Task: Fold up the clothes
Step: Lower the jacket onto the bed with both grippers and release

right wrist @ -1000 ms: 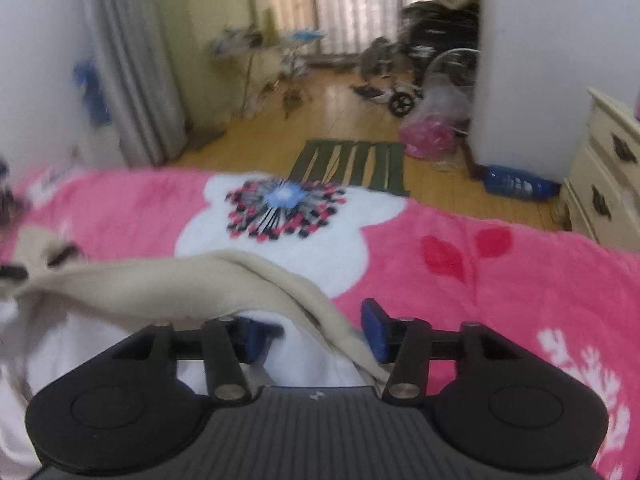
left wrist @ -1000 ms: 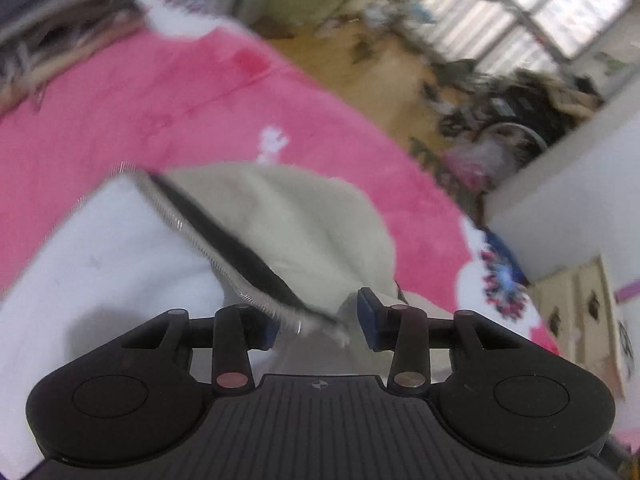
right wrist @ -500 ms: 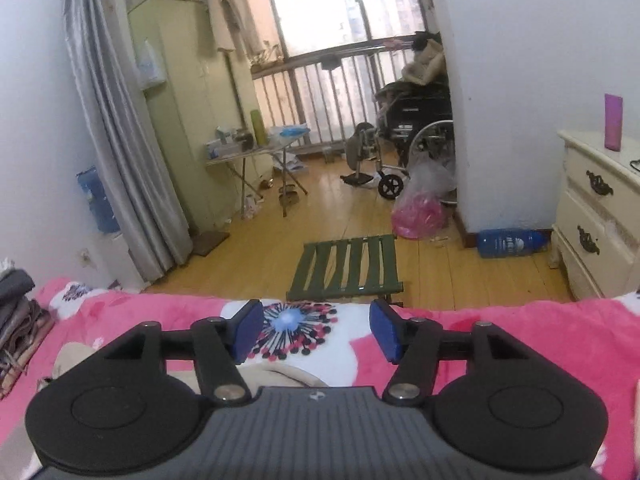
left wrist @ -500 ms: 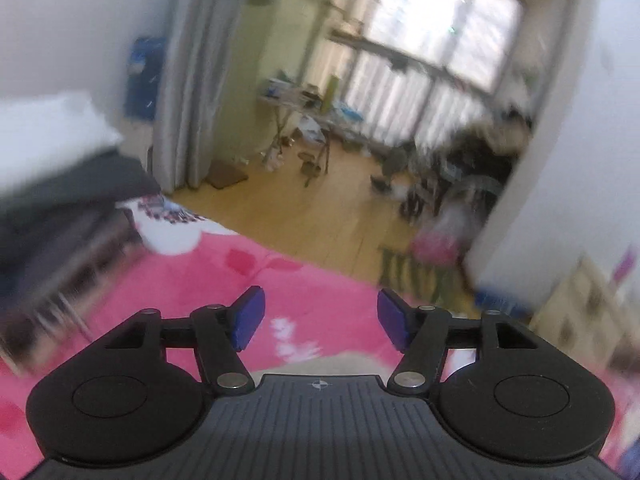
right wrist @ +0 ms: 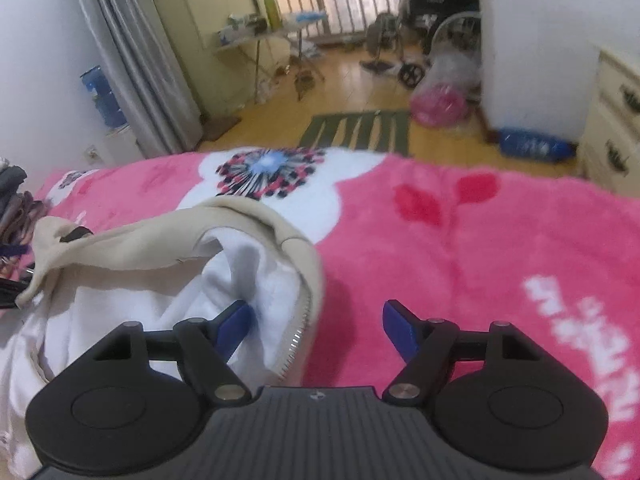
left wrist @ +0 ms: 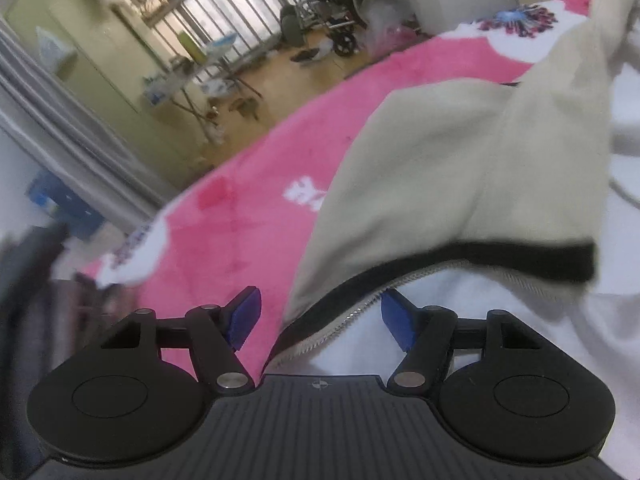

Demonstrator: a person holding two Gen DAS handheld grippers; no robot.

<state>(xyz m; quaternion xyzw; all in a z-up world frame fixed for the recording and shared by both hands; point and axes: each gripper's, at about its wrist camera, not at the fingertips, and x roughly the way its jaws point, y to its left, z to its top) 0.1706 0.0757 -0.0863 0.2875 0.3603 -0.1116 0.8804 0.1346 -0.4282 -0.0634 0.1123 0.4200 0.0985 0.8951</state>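
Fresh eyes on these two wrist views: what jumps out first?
The loud pink blanket with its white flower print fills both views. On it lies a beige jacket with white fleece lining and a silver zipper along a black edge. That zipper edge runs between the spread blue pads of the left gripper; the right gripper, also open, straddles the jacket's zipper edge.

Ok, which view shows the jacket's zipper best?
Left wrist: the zipper curves along the jacket's black edging in a long run. Right wrist shows only a short stretch at the cream edge.
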